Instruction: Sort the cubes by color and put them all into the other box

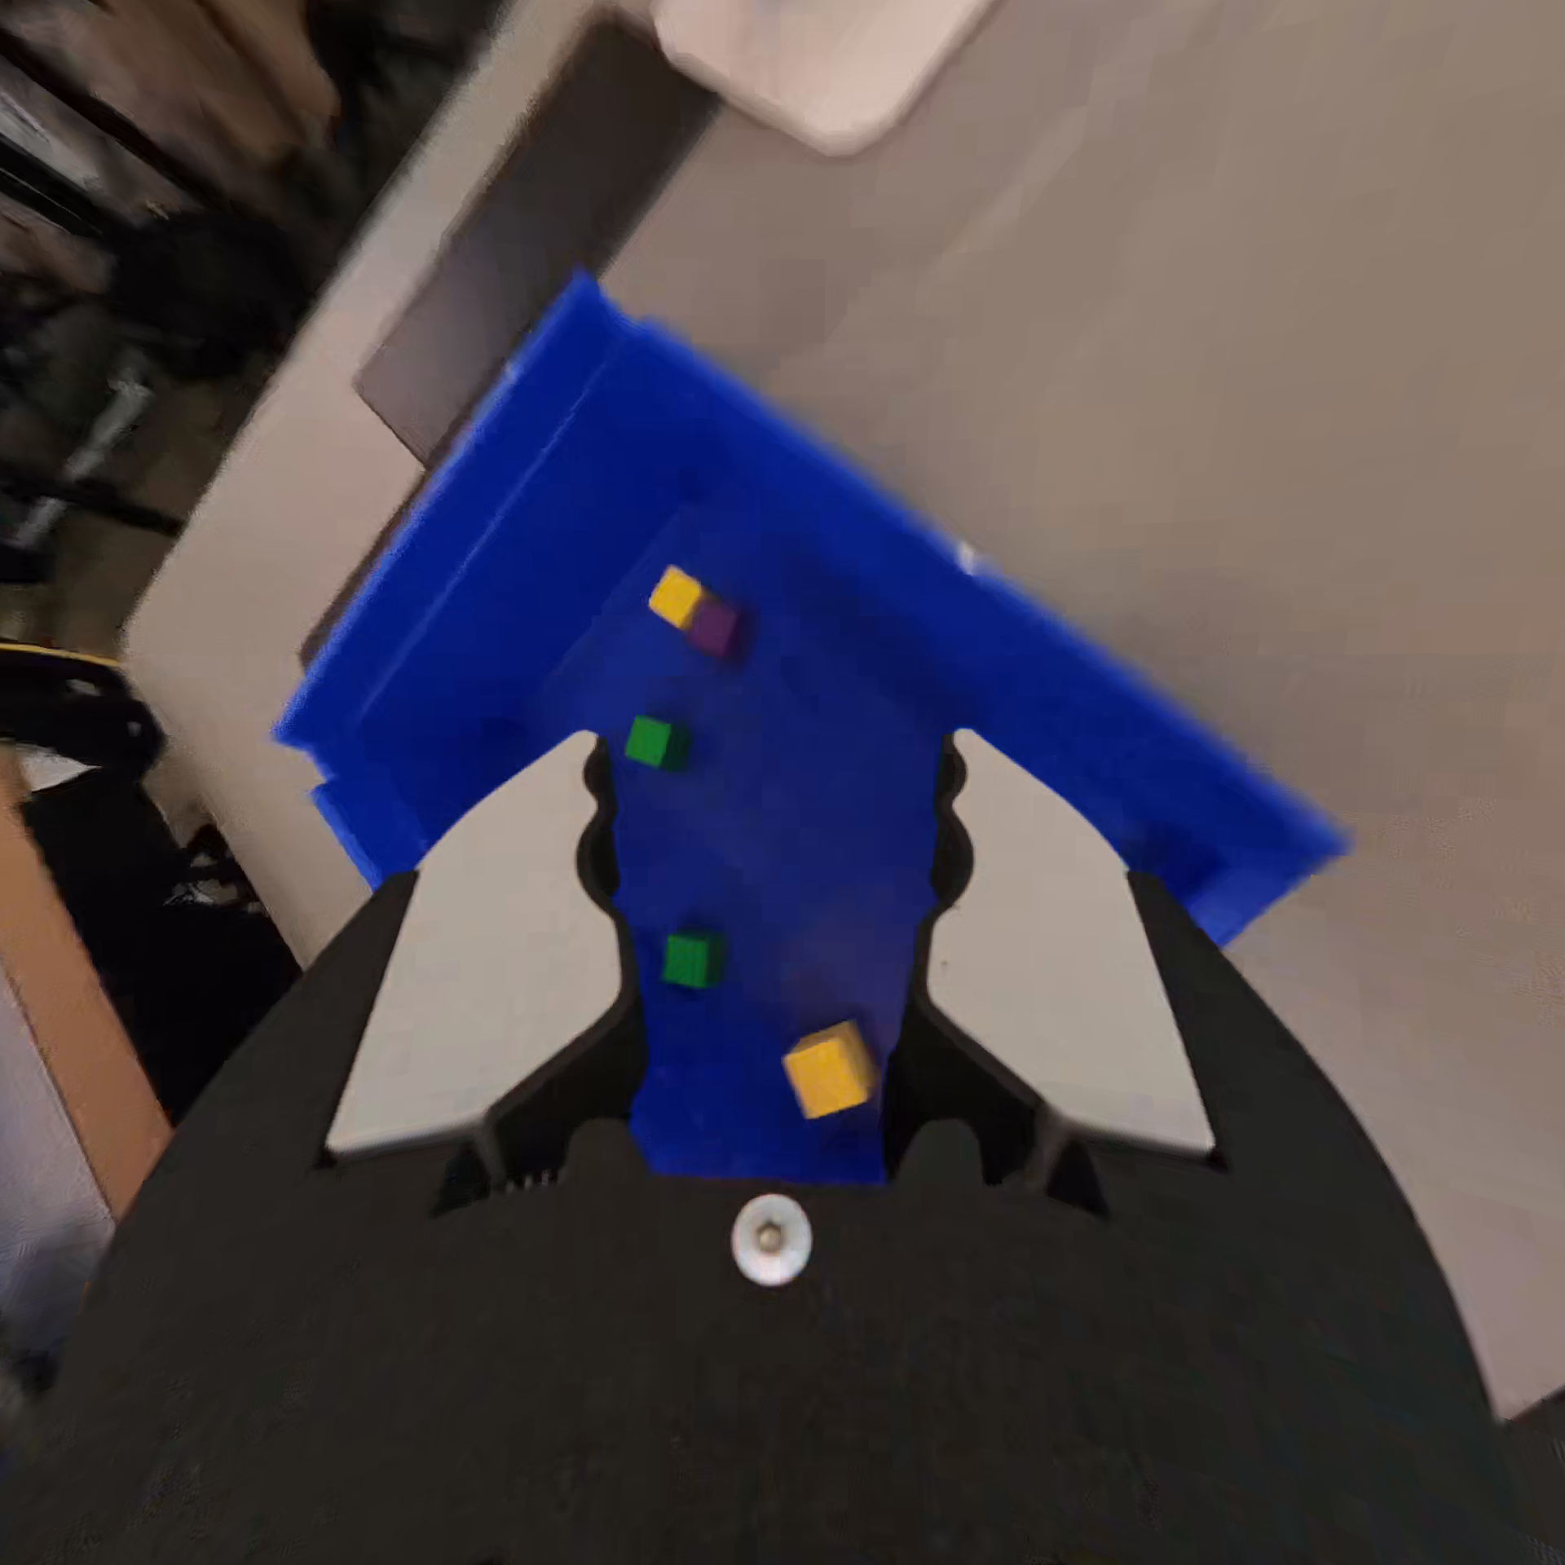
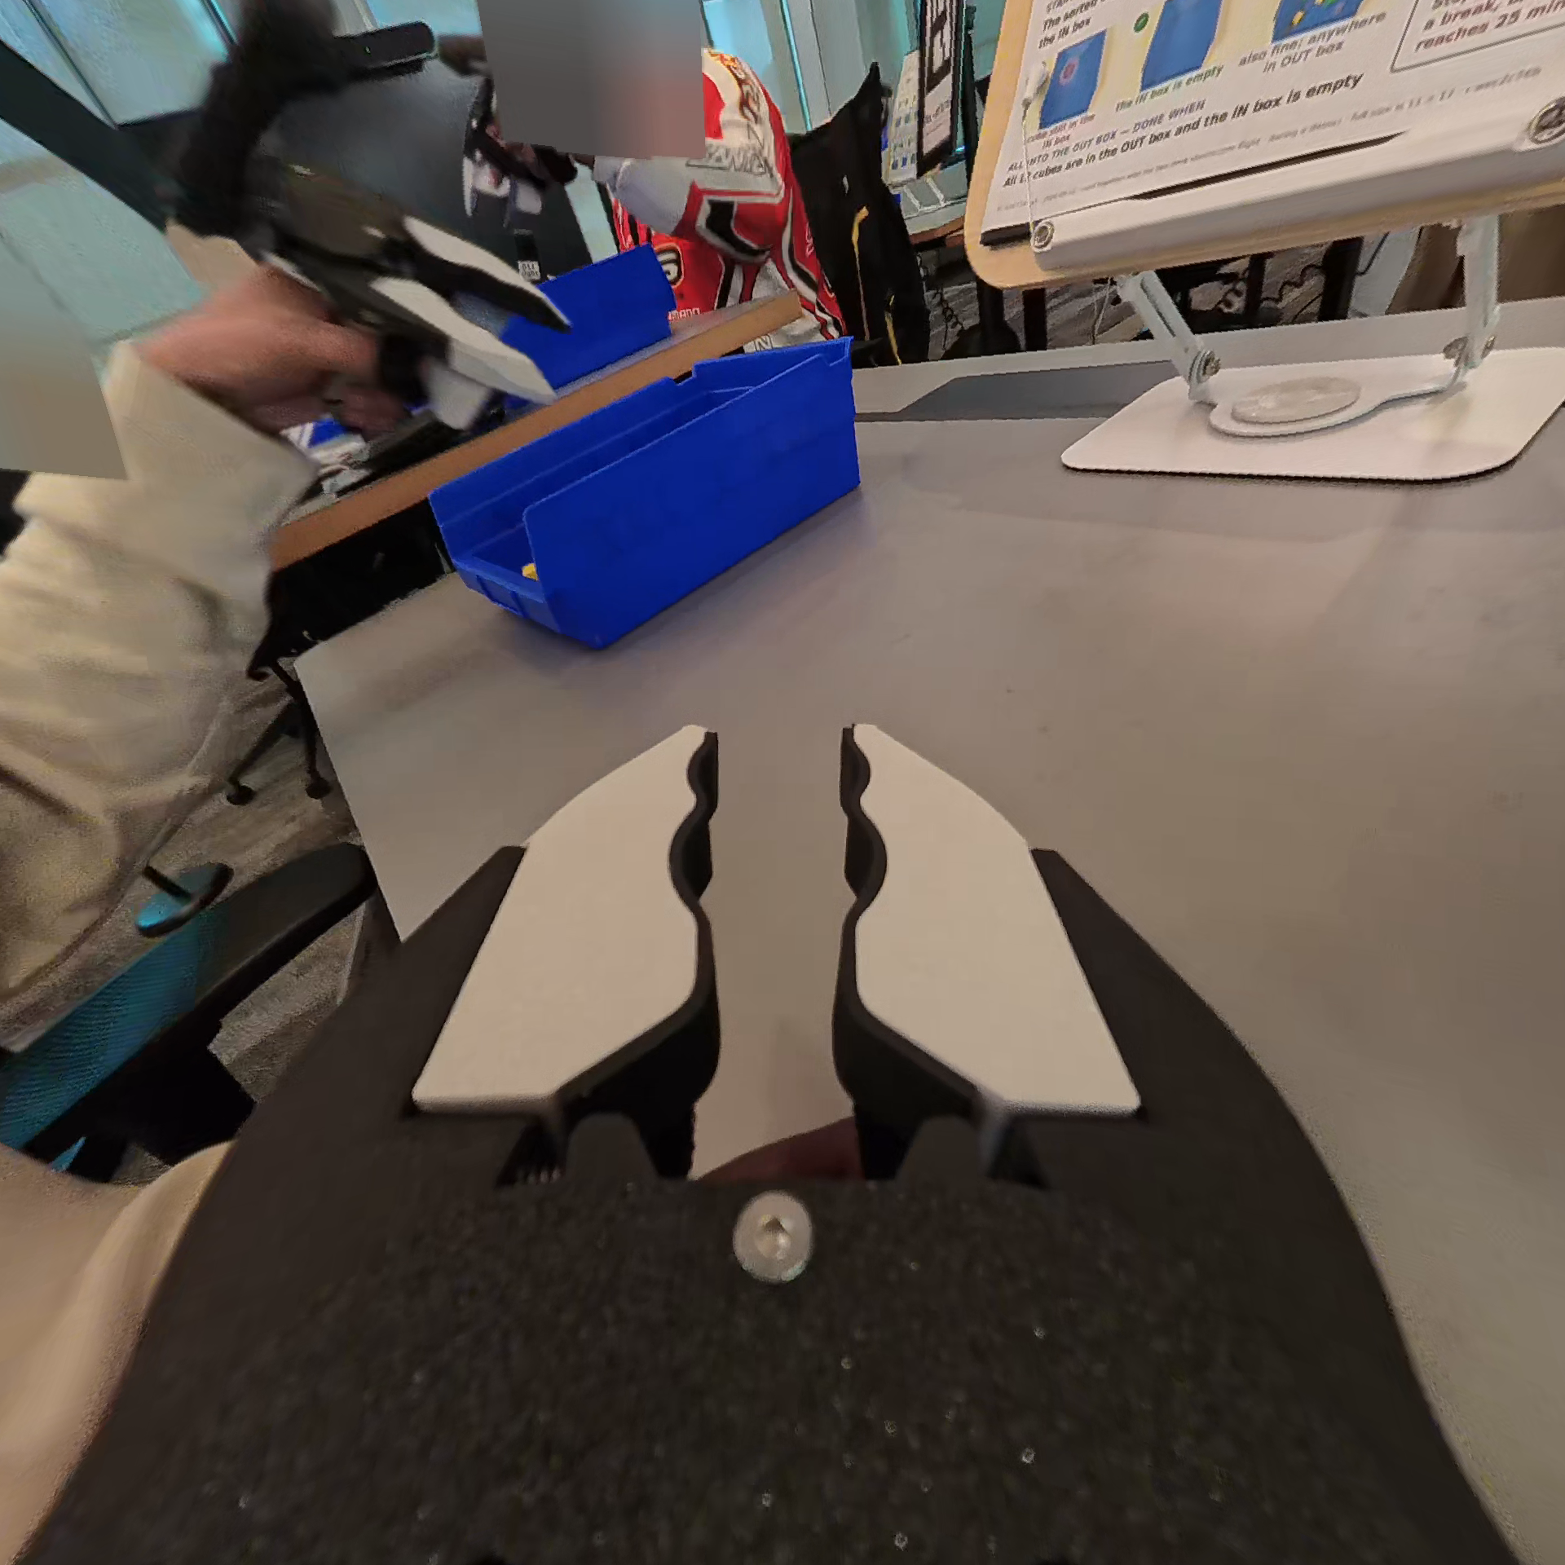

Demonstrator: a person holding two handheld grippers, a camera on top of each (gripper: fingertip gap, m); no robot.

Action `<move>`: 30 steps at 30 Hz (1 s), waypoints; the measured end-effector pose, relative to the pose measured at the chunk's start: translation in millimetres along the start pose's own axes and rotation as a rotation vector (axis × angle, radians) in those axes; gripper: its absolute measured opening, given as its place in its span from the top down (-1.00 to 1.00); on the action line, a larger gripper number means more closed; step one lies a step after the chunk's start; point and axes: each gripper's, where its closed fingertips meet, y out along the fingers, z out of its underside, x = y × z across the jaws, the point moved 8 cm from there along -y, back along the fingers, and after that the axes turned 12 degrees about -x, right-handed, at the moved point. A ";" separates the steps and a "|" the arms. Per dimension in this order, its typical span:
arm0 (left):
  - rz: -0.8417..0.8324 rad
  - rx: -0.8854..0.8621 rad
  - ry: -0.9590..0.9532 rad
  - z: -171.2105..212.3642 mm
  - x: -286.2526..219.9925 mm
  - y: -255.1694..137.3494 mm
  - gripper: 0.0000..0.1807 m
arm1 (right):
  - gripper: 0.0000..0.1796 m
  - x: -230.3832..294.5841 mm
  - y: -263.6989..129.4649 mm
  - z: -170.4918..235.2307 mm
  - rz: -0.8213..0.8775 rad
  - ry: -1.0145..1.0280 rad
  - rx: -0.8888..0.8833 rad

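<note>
While a grey table (image 2: 1101, 677) fills a busy workroom, two hand-held grippers work near a blue box (image 2: 677, 500) of coloured cubes.

Beyond the table edge stand a white document stand (image 2: 1321, 415), an office chair (image 2: 212, 948) and another person in a red jersey (image 2: 745, 212). Left gripper (image 1: 771, 745) hangs above the box, fingers spread wide and holding nothing; between them lie a green cube (image 1: 693, 959) and a yellow cube (image 1: 830, 1069), with another green cube (image 1: 656, 743), a yellow (image 1: 676, 595) and a purple cube (image 1: 716, 627) past the tips. Right gripper (image 2: 779, 745) hovers over bare table, slightly parted, empty, well apart from the box.
</note>
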 end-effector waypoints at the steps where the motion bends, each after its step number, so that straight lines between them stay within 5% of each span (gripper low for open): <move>1: 0.053 0.087 0.031 7.7 14.0 17.0 0.22 | 0.70 -1.0 -0.4 -0.5 -0.001 0.009 -0.002; 9: 0.257 0.498 0.153 73.7 70.7 125.2 0.32 | 0.72 -4.8 -4.4 -0.9 0.009 0.004 0.011; 12: 0.281 0.541 0.120 79.1 79.3 138.6 0.37 | 0.72 -5.6 -5.3 0.2 0.012 0.010 0.015; 15: 0.314 0.599 0.149 83.3 76.6 141.9 0.73 | 0.72 -7.3 -4.5 2.9 0.009 0.030 0.027; 19: 0.361 0.611 0.153 77.9 66.1 135.2 0.75 | 0.74 -8.6 -4.6 2.7 0.007 0.035 0.033; 23: 0.291 0.416 0.157 42.9 58.6 101.7 0.75 | 0.75 -7.6 -6.2 -4.3 0.008 0.022 0.012; 30: 0.241 -0.382 -0.049 -30.2 -22.8 3.4 0.76 | 0.75 -13.6 -12.4 -15.7 0.023 0.002 -0.014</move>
